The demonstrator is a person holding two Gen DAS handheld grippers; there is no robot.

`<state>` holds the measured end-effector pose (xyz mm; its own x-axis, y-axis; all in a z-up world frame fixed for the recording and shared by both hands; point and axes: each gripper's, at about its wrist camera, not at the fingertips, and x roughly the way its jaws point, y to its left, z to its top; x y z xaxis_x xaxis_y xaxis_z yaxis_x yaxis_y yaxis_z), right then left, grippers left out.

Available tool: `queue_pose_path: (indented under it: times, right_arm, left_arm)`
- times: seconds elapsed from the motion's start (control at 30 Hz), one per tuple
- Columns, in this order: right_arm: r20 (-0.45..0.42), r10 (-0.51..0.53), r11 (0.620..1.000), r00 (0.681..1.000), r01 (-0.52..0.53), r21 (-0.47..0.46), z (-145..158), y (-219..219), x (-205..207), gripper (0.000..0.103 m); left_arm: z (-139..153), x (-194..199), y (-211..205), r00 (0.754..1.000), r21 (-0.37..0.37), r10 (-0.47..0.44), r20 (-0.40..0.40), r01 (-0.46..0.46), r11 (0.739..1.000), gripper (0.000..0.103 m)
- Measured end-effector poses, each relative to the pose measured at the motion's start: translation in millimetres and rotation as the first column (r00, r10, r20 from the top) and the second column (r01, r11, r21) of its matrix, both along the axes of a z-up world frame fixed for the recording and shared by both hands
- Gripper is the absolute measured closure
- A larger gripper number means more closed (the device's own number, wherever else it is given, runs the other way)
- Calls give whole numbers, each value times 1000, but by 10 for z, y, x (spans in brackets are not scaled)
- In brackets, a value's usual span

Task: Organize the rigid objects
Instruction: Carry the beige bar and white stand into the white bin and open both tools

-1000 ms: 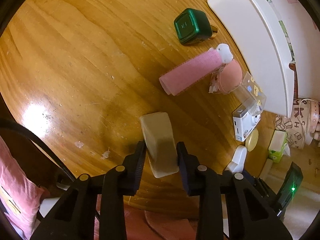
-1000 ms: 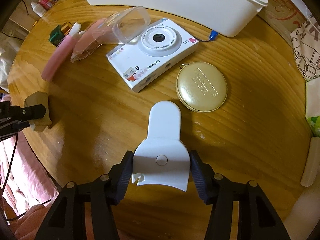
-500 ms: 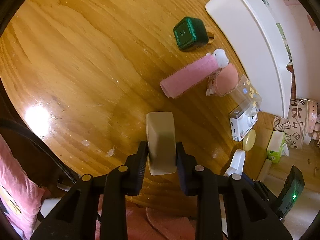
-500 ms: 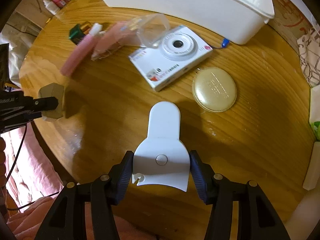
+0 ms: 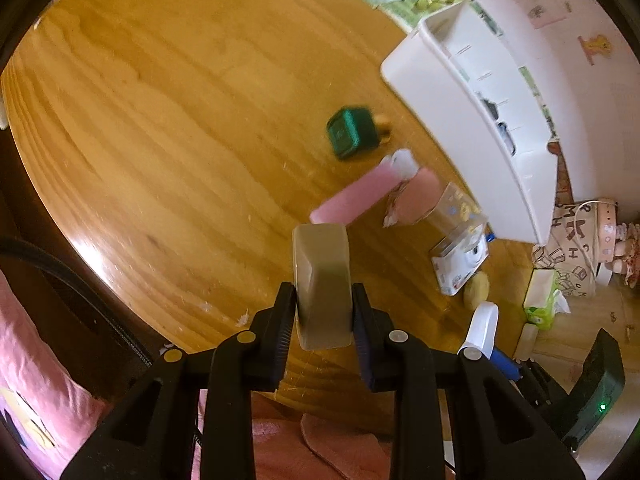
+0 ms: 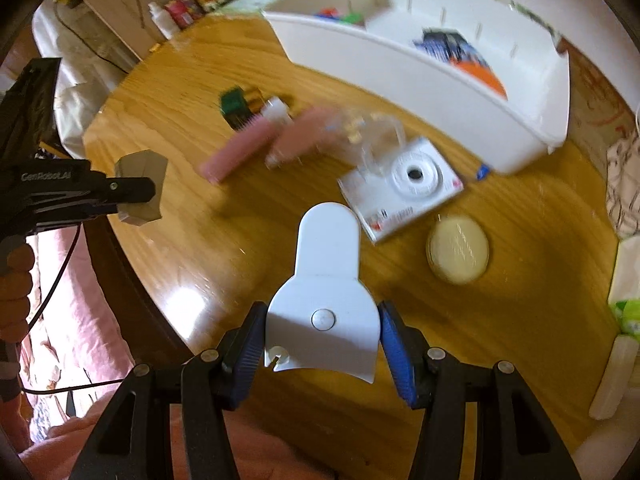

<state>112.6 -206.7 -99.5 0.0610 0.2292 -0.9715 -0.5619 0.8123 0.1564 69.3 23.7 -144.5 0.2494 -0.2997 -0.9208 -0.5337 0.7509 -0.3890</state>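
Wooden table (image 5: pixel 168 120) carries the white divided bin (image 6: pixel 420 80), our likely destination. We hold both items clear above it: our right gripper (image 6: pixel 322 344) clamps the white scoop-shaped piece (image 6: pixel 326 280), our left gripper (image 5: pixel 324 316) pinches the small olive block (image 5: pixel 322 280).

Round wooden table (image 5: pixel 168 128) with pronounced grain and a dark rim; a bright glare patch (image 6: pixel 186 298) lies on its varnish near the edge. Beyond the table, a pale wall (image 5: pixel 560 20) carries small pictures. Beside the table, below the wall, a light floor (image 5: pixel 580 332) bears a patterned fabric bag (image 5: pixel 568 248). On the table's near side, pink bedding (image 6: pixel 92 328). Behind the table's far edge, bottles and packets (image 6: pixel 188 4) stand crowded.
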Motion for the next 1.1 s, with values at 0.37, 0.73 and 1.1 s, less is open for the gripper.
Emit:
queue_pose_path:
  times: [0.37,0.73,1.1]
  right_arm:
    - [116,23,997,993,-32,76,403,86,171,47]
    - [222,-62,992,973,35,122,741,242,596,47]
    - [262,-169,982,950,140,128,787,451,1078,47]
  left_arm:
    - [495,300,86,991,95,-62,117,51,994,73]
    - [855,890,178,965,164,-176,195,145,976,73]
    - [1035,1633,204,917,216,-324,231,276,936,73]
